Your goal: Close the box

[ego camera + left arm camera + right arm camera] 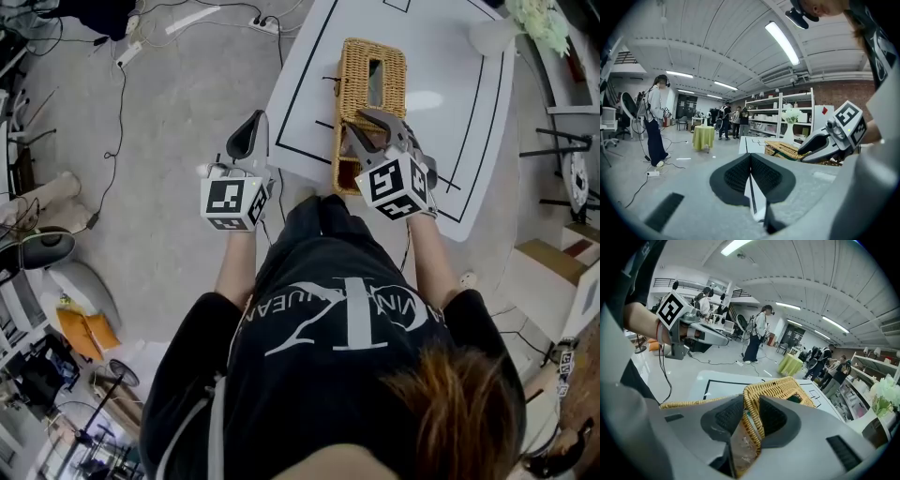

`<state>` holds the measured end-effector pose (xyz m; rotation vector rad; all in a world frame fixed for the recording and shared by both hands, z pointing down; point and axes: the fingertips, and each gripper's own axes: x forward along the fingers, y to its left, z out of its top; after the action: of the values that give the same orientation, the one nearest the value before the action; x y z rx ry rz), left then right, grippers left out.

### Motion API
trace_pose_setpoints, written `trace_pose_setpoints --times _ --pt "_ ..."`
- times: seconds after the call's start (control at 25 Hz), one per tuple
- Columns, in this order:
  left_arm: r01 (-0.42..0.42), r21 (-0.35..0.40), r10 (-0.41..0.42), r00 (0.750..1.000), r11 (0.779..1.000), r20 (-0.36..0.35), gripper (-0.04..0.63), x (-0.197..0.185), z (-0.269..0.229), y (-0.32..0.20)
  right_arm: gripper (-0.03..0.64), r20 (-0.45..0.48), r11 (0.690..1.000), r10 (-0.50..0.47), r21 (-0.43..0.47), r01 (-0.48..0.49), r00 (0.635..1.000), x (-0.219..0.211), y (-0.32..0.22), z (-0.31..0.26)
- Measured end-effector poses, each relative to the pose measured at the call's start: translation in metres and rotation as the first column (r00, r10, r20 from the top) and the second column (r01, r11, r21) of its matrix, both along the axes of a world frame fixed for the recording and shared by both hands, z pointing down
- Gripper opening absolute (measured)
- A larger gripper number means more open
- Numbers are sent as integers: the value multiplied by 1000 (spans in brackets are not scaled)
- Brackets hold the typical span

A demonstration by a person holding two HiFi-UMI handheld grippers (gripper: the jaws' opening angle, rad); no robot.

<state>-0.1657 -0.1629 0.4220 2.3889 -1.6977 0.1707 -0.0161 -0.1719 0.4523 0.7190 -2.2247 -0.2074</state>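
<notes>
Right gripper (751,412) pinches the rim of the lid (780,389), masking the six-o'clock end of the wicker box (339,141); left gripper (751,159), at nine o'clock, pressed together, empty.

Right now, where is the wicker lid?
The wicker lid lies along the box on the white table, right of centre in the head view, its near edge between the jaws of the right gripper.

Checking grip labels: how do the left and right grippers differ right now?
The left gripper is shut and empty; the right gripper clamps the edge of the wicker lid. The left gripper hangs beside the table, the right gripper over it. Both carry marker cubes.
</notes>
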Motion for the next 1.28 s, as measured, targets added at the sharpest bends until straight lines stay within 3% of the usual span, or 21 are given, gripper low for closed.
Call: trace_pose_setpoints --times 0.4,0.72,1.28 --pt "12 -3 -12 1000 1000 3 11 -1 2 1 106 80 997 9 -71 -4 997 0 -1 -4" --pt "0 3 0 1000 1000 6 11 0 -1 -1 86 191 991 80 -117 -58 978 3 0 -12" --pt "-74 28 73 997 997 11 11 22 -13 -7 0 340 973 230 -114 -203 912 45 0 -41"
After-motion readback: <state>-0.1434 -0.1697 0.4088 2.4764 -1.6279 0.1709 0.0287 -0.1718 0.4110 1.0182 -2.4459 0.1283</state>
